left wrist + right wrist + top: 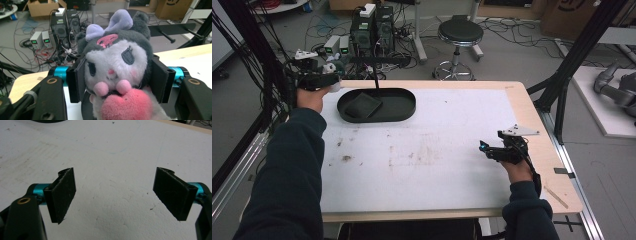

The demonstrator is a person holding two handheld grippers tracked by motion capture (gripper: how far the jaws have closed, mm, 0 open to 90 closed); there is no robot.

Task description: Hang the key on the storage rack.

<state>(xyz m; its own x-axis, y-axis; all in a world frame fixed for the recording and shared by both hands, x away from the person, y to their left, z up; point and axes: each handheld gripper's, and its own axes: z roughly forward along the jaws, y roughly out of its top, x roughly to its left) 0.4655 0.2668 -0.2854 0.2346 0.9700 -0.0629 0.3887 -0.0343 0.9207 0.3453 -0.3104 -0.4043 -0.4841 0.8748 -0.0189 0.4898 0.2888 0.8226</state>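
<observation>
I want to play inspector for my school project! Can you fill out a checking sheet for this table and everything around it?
Surface: white table top, scuffed, with brownish specks.
Job's things: plush toy with a lilac bow and pink heart, clamped in the left gripper; black oval tray with a dark flat piece inside.
Clutter: nothing seen on the table top.
Grippers: left gripper held at the tray's left end; right gripper open above bare table.
Cables: tangled wires on the floor behind.
Surroundings: round stool, computer towers, cardboard boxes.
</observation>
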